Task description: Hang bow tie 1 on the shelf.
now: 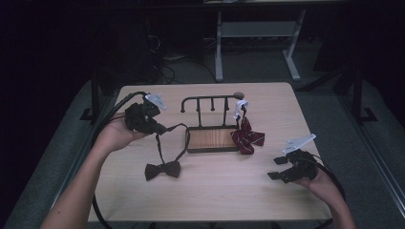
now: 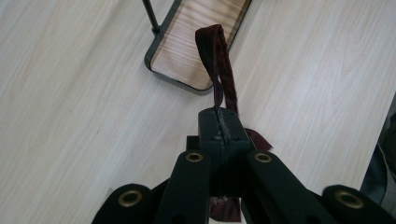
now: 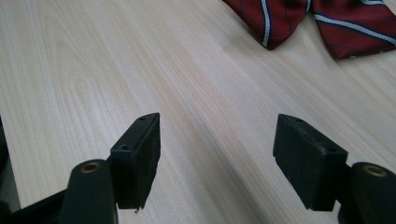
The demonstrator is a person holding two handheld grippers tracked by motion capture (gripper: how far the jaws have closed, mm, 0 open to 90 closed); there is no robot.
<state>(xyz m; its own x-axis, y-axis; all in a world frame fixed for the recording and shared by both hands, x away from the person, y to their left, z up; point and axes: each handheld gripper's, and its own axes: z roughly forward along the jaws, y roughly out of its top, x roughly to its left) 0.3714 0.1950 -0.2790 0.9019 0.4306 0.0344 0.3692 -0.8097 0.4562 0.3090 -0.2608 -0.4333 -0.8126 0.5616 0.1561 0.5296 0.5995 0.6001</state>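
My left gripper (image 1: 160, 129) is shut on the thin neck strap (image 2: 219, 60) of a dark maroon bow tie (image 1: 163, 170), at the left of the table. The strap runs from the jaws in a loop and hangs down to the bow, which lies on the tabletop in front of a small black rack (image 1: 210, 102) with a wooden base (image 1: 211, 139). A red striped bow tie (image 1: 248, 137) hangs from the rack's right end and spreads onto the table; its wings (image 3: 299, 18) lie beyond my right gripper (image 1: 279, 168). That gripper is open above bare wood at the table's right.
The light wooden table (image 1: 210, 195) has bare room in front and to the right. A person's forearms come in from the bottom. Cables trail from both grippers. Beyond the table's far edge stands a grey desk frame (image 1: 258, 38) on a dark floor.
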